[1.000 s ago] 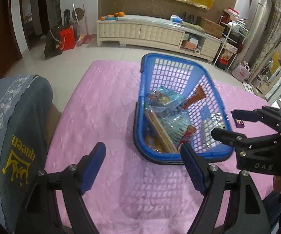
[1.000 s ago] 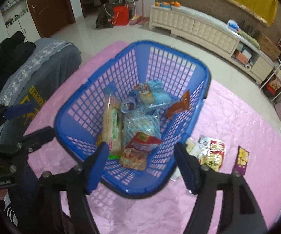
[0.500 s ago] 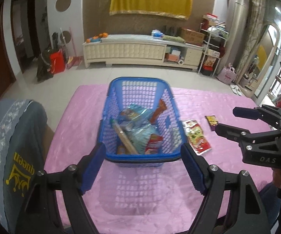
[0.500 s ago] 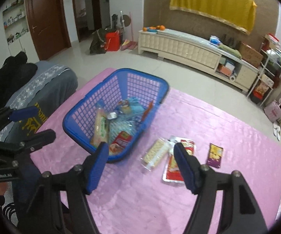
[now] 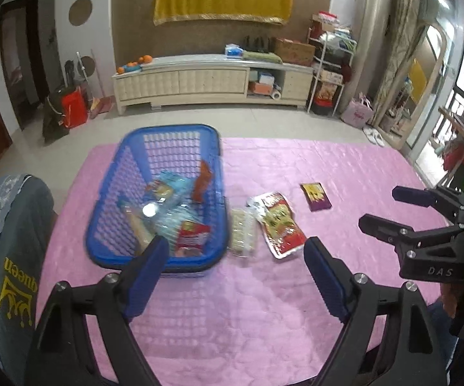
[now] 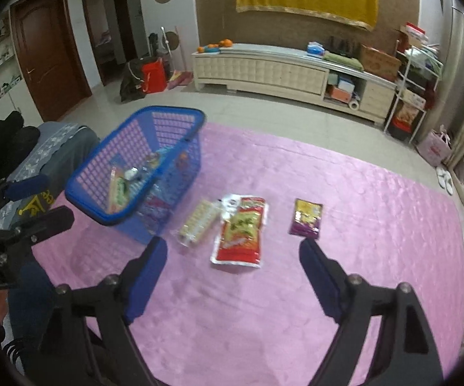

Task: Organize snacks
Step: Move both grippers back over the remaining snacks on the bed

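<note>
Blue basket (image 6: 135, 173) with snacks is seen centre-left on pink cloth (image 6: 296, 289); cracker pack (image 6: 198, 222), red pouch (image 6: 241, 231), purple packet (image 6: 307, 217) lie right of it. Left gripper (image 5: 235, 276) and right gripper (image 6: 232, 273) jaws are opening, nothing held.

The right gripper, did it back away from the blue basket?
Yes. The right gripper has pulled back and rightward: the blue basket once filled its view, now it sits up-left, with the red packet between its empty, opening jaws.
</note>
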Demonstrator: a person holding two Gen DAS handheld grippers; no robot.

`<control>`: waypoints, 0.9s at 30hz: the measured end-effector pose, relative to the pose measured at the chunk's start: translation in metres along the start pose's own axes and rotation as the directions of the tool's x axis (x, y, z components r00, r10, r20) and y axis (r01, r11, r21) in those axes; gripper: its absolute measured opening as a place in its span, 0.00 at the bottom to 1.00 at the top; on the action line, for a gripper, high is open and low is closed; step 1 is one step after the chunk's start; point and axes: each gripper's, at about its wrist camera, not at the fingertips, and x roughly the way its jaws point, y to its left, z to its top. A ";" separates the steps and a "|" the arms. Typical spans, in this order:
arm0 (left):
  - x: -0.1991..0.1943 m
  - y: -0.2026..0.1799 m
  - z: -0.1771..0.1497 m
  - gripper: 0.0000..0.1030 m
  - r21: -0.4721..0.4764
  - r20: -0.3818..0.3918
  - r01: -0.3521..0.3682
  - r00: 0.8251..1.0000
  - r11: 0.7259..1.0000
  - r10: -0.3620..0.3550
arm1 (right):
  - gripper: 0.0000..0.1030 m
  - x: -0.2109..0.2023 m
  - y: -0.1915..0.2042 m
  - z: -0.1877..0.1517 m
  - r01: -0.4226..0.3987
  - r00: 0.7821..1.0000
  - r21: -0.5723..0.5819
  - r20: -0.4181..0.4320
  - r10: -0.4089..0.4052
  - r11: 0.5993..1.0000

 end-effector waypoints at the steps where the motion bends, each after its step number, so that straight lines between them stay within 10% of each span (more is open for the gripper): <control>1: 0.006 -0.007 -0.001 0.82 0.008 -0.011 0.001 1.000 1.000 -0.001 | 0.84 0.003 -0.007 -0.002 0.006 1.000 0.010 -0.004 -0.006 1.000; 27: 0.177 -0.086 0.024 0.82 -0.033 -0.314 -0.017 0.949 0.999 0.006 | 0.84 0.110 -0.136 -0.014 0.050 0.992 0.186 -0.123 -0.028 0.981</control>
